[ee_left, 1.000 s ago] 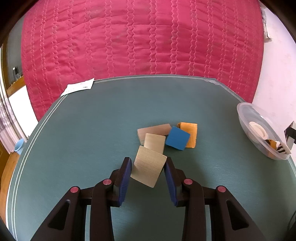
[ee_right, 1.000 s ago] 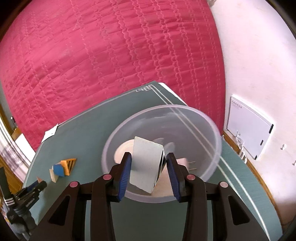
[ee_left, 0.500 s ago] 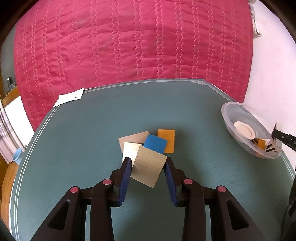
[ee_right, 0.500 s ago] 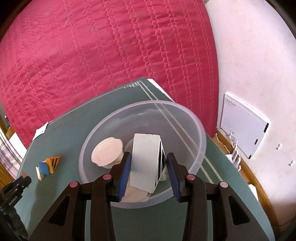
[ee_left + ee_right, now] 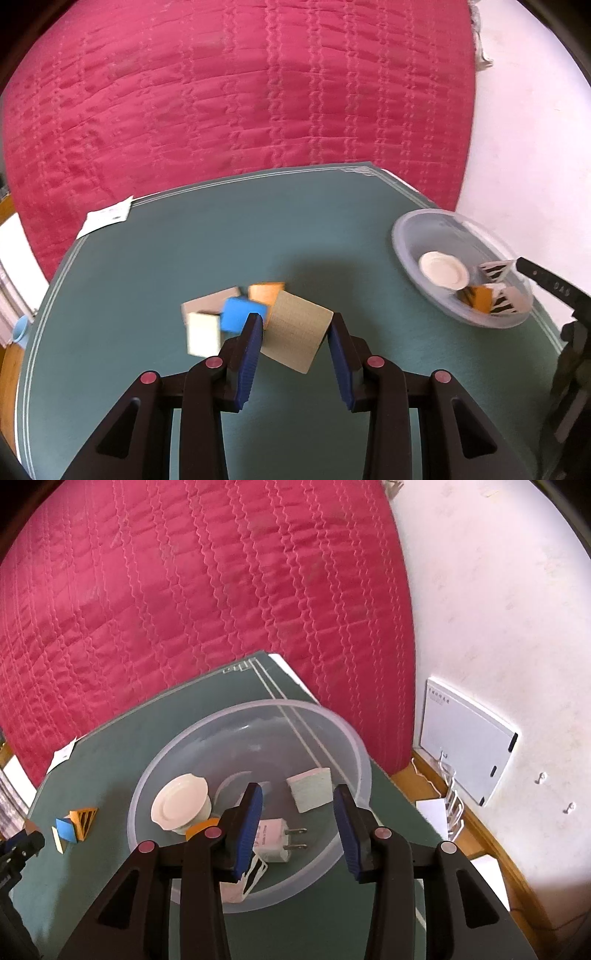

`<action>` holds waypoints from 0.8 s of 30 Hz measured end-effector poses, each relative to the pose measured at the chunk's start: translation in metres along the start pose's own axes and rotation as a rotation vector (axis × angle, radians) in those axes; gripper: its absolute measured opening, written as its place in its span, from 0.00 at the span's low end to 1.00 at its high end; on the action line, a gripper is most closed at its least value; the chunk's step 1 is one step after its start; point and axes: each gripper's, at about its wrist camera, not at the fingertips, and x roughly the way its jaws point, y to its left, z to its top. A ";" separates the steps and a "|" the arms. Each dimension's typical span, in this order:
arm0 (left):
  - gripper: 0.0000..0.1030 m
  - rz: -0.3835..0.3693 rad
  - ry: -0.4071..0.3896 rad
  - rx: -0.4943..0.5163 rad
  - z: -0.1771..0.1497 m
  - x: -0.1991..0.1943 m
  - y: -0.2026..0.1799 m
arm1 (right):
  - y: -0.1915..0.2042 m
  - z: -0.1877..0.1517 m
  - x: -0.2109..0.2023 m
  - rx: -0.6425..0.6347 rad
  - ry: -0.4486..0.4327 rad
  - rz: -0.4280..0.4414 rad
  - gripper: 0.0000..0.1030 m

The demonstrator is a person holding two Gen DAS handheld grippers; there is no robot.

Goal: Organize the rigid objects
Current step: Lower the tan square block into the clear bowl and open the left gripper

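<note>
My left gripper (image 5: 295,334) is shut on a tan block (image 5: 297,334) and holds it above the green table (image 5: 147,277). Behind it lie a blue block (image 5: 238,314), an orange block (image 5: 264,291), a cream block (image 5: 203,334) and a beige block (image 5: 207,302). My right gripper (image 5: 299,816) is open above the clear plastic bowl (image 5: 332,723). In the bowl lie a pale green block (image 5: 310,784), a white round lid (image 5: 181,801), a white plug (image 5: 277,840) and a striped piece (image 5: 255,873). The bowl also shows in the left wrist view (image 5: 406,236).
A red quilt (image 5: 240,92) hangs behind the table. A white paper slip (image 5: 107,218) lies at the table's far left edge. A white wall box (image 5: 469,749) and a white rack (image 5: 450,801) stand right of the table.
My right gripper has opened and the pale green block it held now lies in the bowl. My left gripper has lifted and moved right with the tan block.
</note>
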 end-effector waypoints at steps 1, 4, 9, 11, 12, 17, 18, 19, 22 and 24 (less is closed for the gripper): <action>0.37 -0.009 0.000 0.004 0.002 0.001 -0.003 | -0.001 -0.001 -0.002 0.003 -0.008 -0.007 0.40; 0.37 -0.041 -0.002 0.025 0.007 0.002 -0.015 | -0.003 -0.001 -0.005 0.015 -0.023 -0.017 0.40; 0.37 -0.101 -0.009 0.061 0.017 0.005 -0.041 | -0.006 -0.002 -0.010 0.029 -0.054 -0.036 0.40; 0.37 -0.123 -0.012 0.074 0.021 0.007 -0.050 | -0.006 -0.003 -0.011 0.032 -0.061 -0.035 0.41; 0.37 -0.135 -0.012 0.080 0.023 0.009 -0.055 | -0.006 -0.004 -0.012 0.032 -0.064 -0.036 0.41; 0.37 -0.197 0.005 0.089 0.028 0.017 -0.076 | -0.005 -0.006 -0.010 0.031 -0.068 -0.029 0.41; 0.37 -0.209 0.010 0.089 0.029 0.018 -0.079 | -0.005 -0.007 -0.010 0.030 -0.068 -0.028 0.41; 0.37 -0.219 0.014 0.090 0.030 0.020 -0.083 | -0.005 -0.007 -0.010 0.030 -0.069 -0.027 0.41; 0.37 -0.246 0.020 0.095 0.033 0.024 -0.092 | -0.004 -0.008 -0.010 0.032 -0.069 -0.027 0.41; 0.37 -0.258 0.018 0.105 0.034 0.026 -0.099 | -0.004 -0.008 -0.010 0.031 -0.068 -0.028 0.41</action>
